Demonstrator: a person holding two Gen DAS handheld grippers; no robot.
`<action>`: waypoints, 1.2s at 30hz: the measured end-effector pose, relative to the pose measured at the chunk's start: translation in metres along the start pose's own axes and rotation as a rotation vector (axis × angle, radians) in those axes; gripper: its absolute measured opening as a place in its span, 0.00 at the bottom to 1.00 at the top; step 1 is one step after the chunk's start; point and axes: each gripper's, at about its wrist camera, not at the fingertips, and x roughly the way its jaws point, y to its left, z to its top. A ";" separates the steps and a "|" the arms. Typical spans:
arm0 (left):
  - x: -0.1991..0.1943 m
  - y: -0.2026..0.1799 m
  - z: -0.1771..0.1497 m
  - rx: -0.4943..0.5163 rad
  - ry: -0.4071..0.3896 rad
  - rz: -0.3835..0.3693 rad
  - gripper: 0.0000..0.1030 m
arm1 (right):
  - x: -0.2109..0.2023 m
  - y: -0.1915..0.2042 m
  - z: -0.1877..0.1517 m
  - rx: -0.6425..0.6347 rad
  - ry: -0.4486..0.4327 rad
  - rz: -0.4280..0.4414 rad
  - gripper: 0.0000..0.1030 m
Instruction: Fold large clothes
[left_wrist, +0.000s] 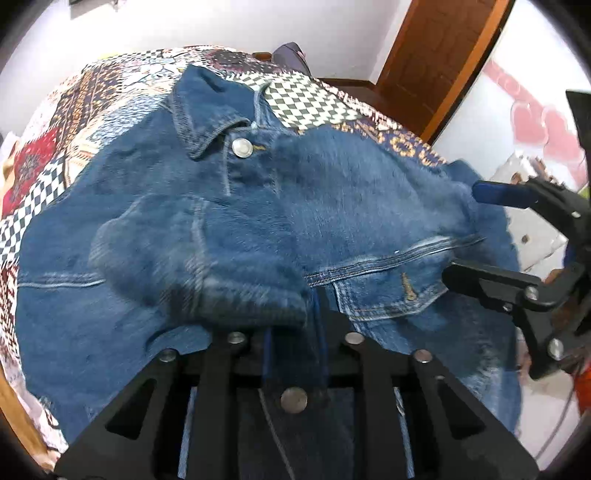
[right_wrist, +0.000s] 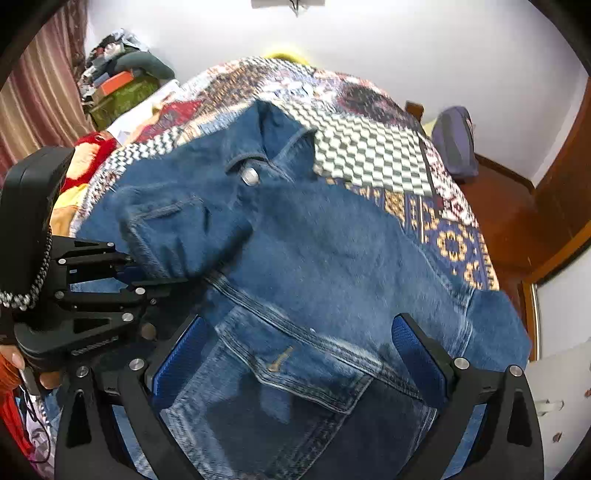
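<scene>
On the patchwork bedspread (left_wrist: 310, 99) lies one denim jacket (left_wrist: 229, 221), its one silver button (left_wrist: 242, 147) at twelve o'clock. Only your right view shows your left gripper (right_wrist: 125, 275) at nine o'clock, fingers nearly together beside a folded sleeve (right_wrist: 173, 236). Your right gripper (right_wrist: 301, 354) stands spread over the chest pocket (right_wrist: 295, 376).

- A bed with a patchwork cover (right_wrist: 369, 155) of checks, red and blue patterns fills the room's middle.
- White walls (right_wrist: 406, 44) stand behind it, evenly lit.
- A brown wooden door (left_wrist: 436, 55) stands at the right.
- Striped reddish curtains (right_wrist: 44, 92) hang at the left.
- Piled boxes and bundles (right_wrist: 118, 81) sit beside the curtains.
- A grey-purple bag (right_wrist: 454, 144) rests on the reddish-brown floor (right_wrist: 509, 221).
</scene>
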 end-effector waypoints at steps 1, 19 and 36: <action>-0.008 0.002 0.000 -0.004 0.001 -0.005 0.31 | -0.003 0.002 0.002 -0.005 -0.007 0.003 0.97; -0.091 0.135 -0.066 -0.143 -0.104 0.383 0.64 | 0.052 0.132 0.048 -0.216 0.037 0.135 0.97; -0.036 0.184 -0.085 -0.276 -0.050 0.364 0.65 | 0.079 0.133 0.059 -0.175 0.009 0.082 0.35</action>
